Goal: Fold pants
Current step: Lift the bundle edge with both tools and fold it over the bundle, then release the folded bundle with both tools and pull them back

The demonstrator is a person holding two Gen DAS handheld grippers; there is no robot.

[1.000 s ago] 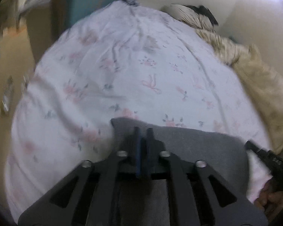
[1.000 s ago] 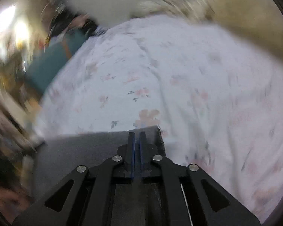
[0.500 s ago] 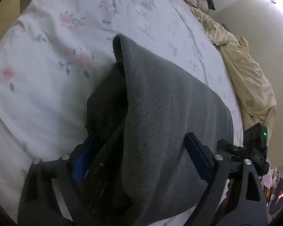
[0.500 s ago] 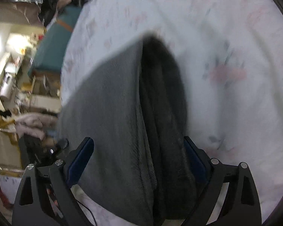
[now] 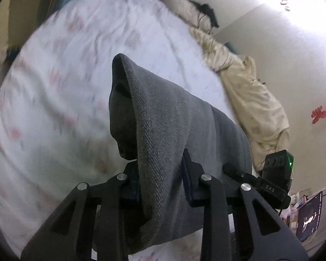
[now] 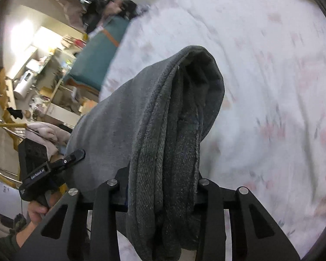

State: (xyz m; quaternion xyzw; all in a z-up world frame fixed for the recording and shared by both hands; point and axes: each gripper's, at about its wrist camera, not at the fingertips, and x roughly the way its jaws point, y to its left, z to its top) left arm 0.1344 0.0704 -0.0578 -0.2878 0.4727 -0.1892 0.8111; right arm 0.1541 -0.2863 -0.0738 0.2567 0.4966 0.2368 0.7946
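Both tongs have just closed in on the grey pants [image 5: 173,130], and each now pinches a bunched edge of them: the left tongs [image 5: 160,174] on a thick fold, the right tongs [image 6: 163,180] on several gathered layers. The pants hang between the two, lifted off the flowered sheet [image 5: 65,87] below. Best to keep both grips firm, raise evenly and hold the span taut. The cloth looks heavy, soft and fleecy inside
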